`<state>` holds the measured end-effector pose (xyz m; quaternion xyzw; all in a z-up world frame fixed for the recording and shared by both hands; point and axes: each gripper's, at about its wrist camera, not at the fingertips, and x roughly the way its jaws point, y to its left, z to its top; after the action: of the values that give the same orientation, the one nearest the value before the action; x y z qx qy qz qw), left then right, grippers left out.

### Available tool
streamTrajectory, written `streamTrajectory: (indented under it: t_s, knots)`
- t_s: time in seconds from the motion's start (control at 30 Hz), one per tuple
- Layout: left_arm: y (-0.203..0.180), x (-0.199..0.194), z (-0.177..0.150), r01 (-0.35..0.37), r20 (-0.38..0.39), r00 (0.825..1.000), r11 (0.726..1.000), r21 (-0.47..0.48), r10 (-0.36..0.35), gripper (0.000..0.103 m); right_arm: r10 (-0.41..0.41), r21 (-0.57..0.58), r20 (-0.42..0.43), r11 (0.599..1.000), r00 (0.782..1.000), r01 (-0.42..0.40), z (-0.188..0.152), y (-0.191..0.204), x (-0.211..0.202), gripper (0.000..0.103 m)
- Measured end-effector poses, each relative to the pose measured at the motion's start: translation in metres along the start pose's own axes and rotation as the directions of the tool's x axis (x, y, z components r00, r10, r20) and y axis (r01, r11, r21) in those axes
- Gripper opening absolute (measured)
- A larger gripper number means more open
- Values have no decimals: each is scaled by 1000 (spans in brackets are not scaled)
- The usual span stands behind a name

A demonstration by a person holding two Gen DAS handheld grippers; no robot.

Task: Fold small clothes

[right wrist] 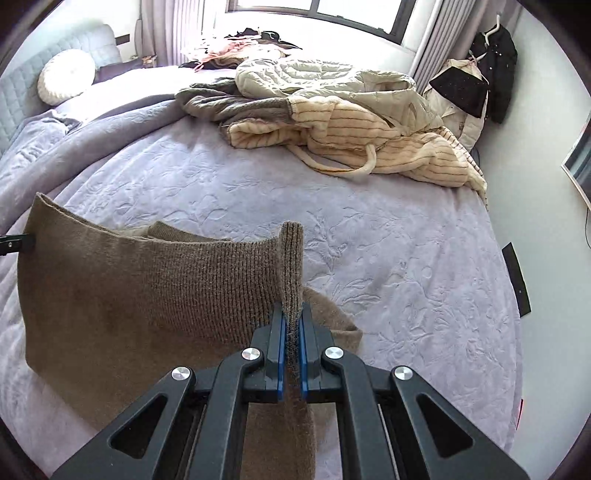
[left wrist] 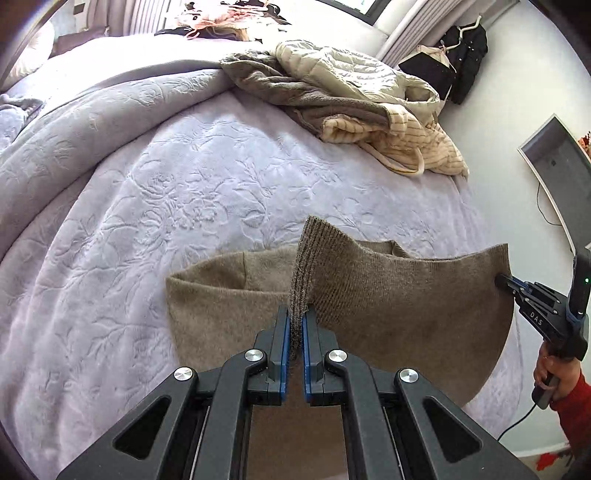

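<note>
Mid-fold on the bed (left wrist: pixel 147 192): we pinch the brown sweater (left wrist: pixel 388 288) in both left gripper (left wrist: pixel 295 325) and right gripper (right wrist: pixel 291 321), its hem raised; other clothes (right wrist: pixel 332 110) wait unfolded.

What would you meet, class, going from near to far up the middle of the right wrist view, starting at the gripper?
right gripper → brown knit garment pinched in it → bare lavender bedspread → cream striped garment → pale quilted jacket → window.
</note>
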<state>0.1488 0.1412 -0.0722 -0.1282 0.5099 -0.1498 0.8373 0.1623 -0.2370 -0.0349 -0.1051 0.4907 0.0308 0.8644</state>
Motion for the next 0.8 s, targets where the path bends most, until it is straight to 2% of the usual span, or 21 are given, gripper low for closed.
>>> streamTrajectory:
  t_s: [0.33, 0.47, 0.6, 0.67, 0.7, 0.73, 0.77, 0.8]
  knots:
    - [19, 93, 8, -134, -72, 988, 991, 17, 135, 6, -38, 1, -100, 999, 994, 39, -5, 3, 95, 6]
    - [26, 115, 6, -171, -81, 982, 985, 16, 171, 6, -46, 12, -137, 999, 990, 48, -12, 2, 124, 6]
    - [24, 120, 4, -224, -69, 972, 974, 26, 225, 7, -73, -18, -141, 997, 987, 71, -16, 3, 134, 7]
    - [22, 114, 5, -293, -55, 955, 956, 17, 293, 18, -76, -13, -147, 997, 986, 75, -16, -2, 130, 15]
    - [22, 108, 6, -344, -43, 938, 939, 17, 344, 29, -75, -2, -152, 997, 985, 75, -15, -6, 127, 18]
    - [22, 101, 7, -397, -22, 917, 917, 23, 398, 31, -77, 15, -159, 997, 984, 80, -15, -11, 123, 23]
    - [22, 95, 7, -427, -12, 904, 904, 30, 428, 31, -70, 54, -169, 995, 983, 80, -16, -21, 117, 23]
    - [22, 89, 8, -428, -10, 903, 903, 29, 429, 31, -51, 97, -171, 993, 984, 69, -18, -29, 112, 23]
